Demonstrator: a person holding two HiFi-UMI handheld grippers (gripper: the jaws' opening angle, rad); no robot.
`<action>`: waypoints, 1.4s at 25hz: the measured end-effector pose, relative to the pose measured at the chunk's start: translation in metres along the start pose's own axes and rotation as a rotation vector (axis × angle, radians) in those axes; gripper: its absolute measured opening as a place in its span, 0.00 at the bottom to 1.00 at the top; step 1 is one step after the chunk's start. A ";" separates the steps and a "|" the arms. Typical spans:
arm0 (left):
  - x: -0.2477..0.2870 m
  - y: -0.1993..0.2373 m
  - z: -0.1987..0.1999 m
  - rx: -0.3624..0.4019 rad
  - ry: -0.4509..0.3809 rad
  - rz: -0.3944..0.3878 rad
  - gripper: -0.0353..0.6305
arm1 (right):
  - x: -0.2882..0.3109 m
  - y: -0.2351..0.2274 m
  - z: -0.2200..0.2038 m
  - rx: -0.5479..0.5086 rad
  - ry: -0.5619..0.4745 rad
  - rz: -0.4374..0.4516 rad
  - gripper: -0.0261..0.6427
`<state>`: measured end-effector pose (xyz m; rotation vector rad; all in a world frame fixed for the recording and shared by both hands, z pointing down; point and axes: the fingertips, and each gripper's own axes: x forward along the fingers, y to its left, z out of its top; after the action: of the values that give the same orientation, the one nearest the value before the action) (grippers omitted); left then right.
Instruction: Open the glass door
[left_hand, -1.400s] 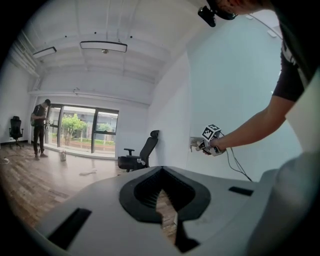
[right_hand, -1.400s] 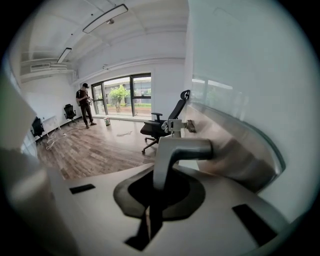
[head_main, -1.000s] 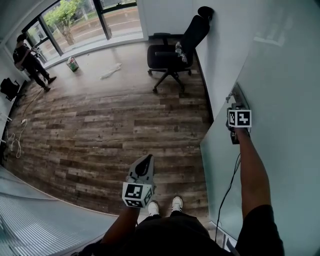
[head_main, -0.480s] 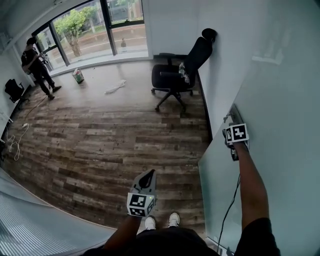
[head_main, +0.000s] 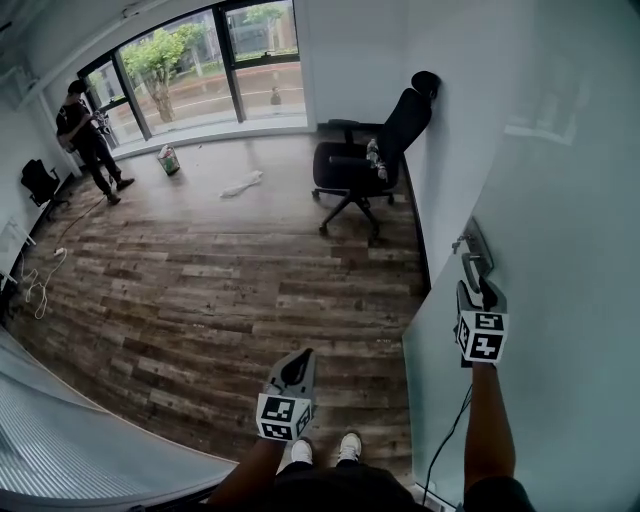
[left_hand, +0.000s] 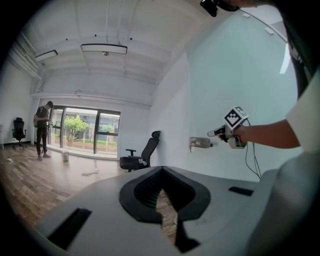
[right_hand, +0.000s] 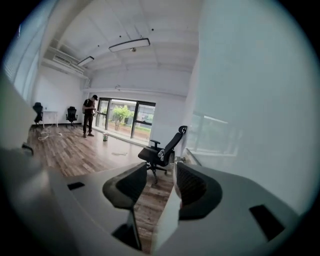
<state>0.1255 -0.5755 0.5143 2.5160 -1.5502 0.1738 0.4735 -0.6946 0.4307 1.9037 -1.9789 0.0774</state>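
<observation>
**Right hand-held gripper (head_main: 472, 290) wide open below the door handle**

Right hand-held gripper's jaws had just been opening and stood wide apart with nothing clamped. In its own view the pale edge of the glass door (head_main: 560, 250) showed in the gap between them, but neither pad pressed on it. I could not tell whether that edge truly sat between the jaws or lay just beyond them. My left hand-held gripper (head_main: 297, 358) was closed and empty, held low near my feet and taking no part.

The glass door stood at my 3 o'clock, a frosted panel on my right. Its handle (head_main: 470, 248) lay just beyond my right gripper's tips, at their 12 o'clock, near but not touching.

I judged this to be the moment between grips, with the handle let go and the room open ahead of me. If the door needed more swing, the next move called for closing squarely on the handle again, or pressing flat on the glass.

The panel's long axis ran upright. Its face ran from my feet toward 12 o'clock. The handle lay level along that face.
</observation>
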 end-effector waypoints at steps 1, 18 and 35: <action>-0.002 -0.004 0.000 -0.004 0.000 -0.001 0.06 | -0.014 0.007 -0.004 0.022 -0.021 0.007 0.33; -0.176 -0.078 -0.007 -0.055 -0.087 -0.151 0.06 | -0.285 0.218 -0.100 0.292 -0.232 0.206 0.06; -0.364 -0.174 -0.025 0.081 -0.146 -0.112 0.06 | -0.509 0.266 -0.134 0.113 -0.306 0.194 0.06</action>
<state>0.1177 -0.1763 0.4528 2.7253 -1.4750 0.0384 0.2467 -0.1509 0.4549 1.8787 -2.4065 -0.0538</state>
